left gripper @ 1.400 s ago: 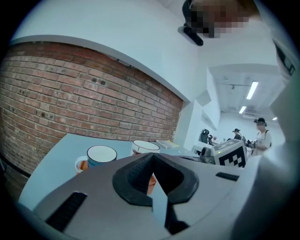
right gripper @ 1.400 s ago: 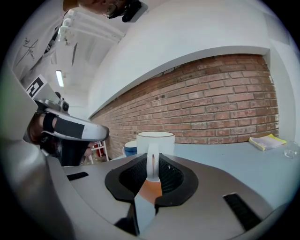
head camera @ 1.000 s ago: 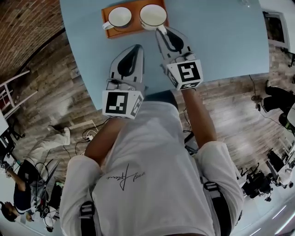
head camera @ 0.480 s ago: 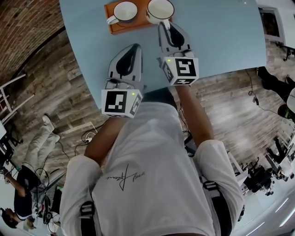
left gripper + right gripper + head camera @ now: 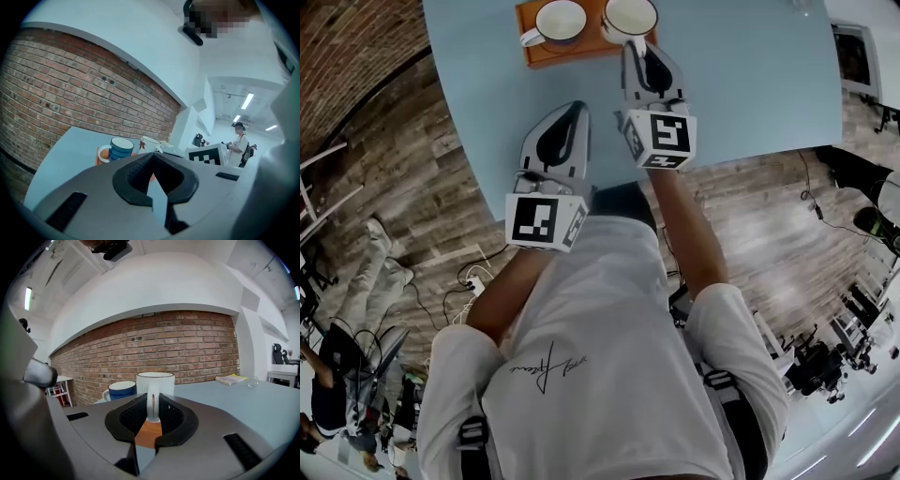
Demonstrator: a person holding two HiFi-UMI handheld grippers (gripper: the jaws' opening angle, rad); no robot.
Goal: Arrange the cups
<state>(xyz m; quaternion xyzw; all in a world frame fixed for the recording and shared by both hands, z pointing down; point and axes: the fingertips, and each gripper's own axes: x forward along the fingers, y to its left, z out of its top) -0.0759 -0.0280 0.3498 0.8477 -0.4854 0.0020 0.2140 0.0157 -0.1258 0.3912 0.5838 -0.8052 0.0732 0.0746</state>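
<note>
**Tech A:** Begin at your left. Your left forearm (image 5: 508, 286) runs forward from the white sleeve (image 5: 455, 375). It carries your left gripper (image 5: 577, 106) over the near edge of the table (image 5: 750, 84). The gripper points away from you and slightly downward. Its jaws are fully together, with nothing between them.

**Tech B:** Note that this gripper sits well short of the tray (image 5: 546, 52), which lies at the table's far side. The blue cup (image 5: 559, 21) stands on the tray's left half, with its grip turned to your left.

**Tech A:** Next comes the white cup (image 5: 630, 15). It is at the tray's right end, just beside the blue cup. Its handle (image 5: 153, 405) is turned toward you.

**Tech B:** Your right arm (image 5: 684, 234) reaches farther forward than the left. Your right gripper (image 5: 630, 47) points at the white cup, close to level. Its jaws stand partly apart and clamp that handle, one pad on each side. The loop stands upright between them.

**Tech A:** In the right gripper view the tray shows orange below the handle. The gripper body hides the cup's base. You therefore cannot tell whether the cup rests on the tray or hangs just clear of it.
</note>
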